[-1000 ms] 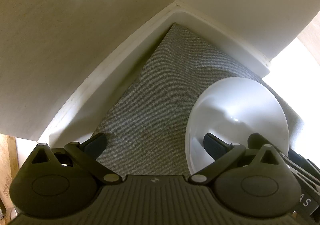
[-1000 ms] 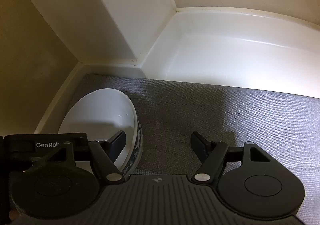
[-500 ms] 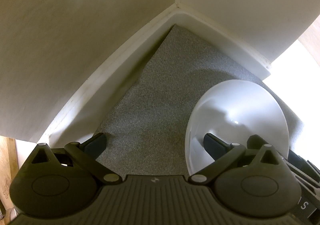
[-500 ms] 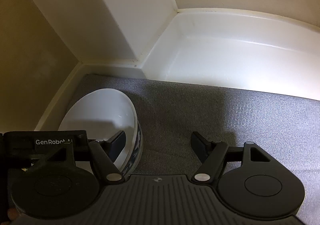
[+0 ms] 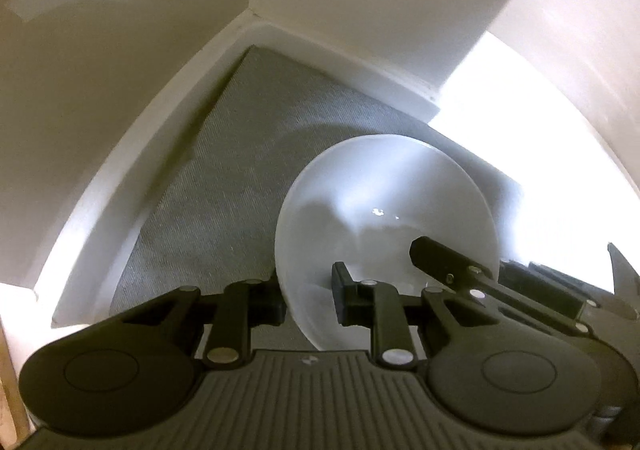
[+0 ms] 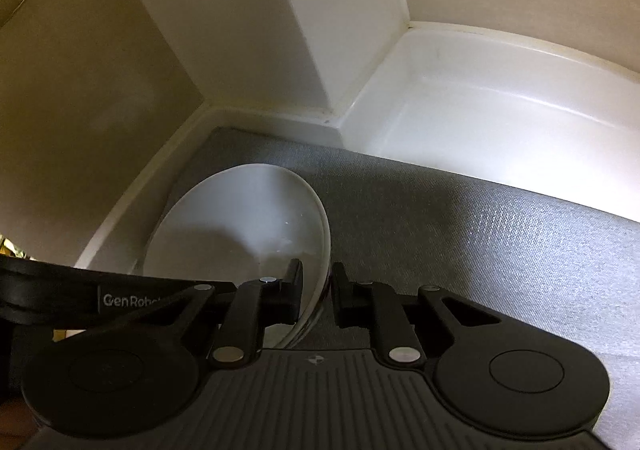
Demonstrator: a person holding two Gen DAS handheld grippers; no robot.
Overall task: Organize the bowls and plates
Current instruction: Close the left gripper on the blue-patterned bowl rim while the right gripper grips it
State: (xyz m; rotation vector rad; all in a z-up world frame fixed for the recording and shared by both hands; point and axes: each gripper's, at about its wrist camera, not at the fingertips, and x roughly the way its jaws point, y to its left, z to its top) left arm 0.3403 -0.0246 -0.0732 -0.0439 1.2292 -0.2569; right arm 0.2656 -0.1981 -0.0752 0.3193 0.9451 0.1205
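Both grippers have just been closing, each onto the rim of the same white bowl [image 5: 384, 210], where a second ago both sets of jaws stood wide with only one finger inside it. Left gripper [image 5: 308, 300]: one finger outside the near-left wall, one inside, pads pressed on the rim between them; clamped. Right gripper [image 6: 318, 290]: straddles the opposite, right-hand rim the same way, inner finger in the bowl and outer finger over the mat, also clamped. From the left wrist view the right gripper's finger shows as a black bar reaching into the bowl from the lower right. Bowl sits upright on the grey woven mat [image 6: 460, 234], near the corner where the beige wall [image 5: 100, 62] meets the white skirting [image 5: 132, 170], and appears to be still resting on the mat, not lifted. Relation that governs the next move: bowl lies directly ahead of and below both claws, held across its width by two opposed grips, neither hand nearer than the other. Judgement: a lift must be level and together, or the bowl tilts or slips from one pinch. Bright white floor [image 6: 500, 122] lies beyond the mat. Writing: "GenRobo", cut off, on the left gripper's black body [image 6: 132, 300] seen from the right wrist. No plates in view.
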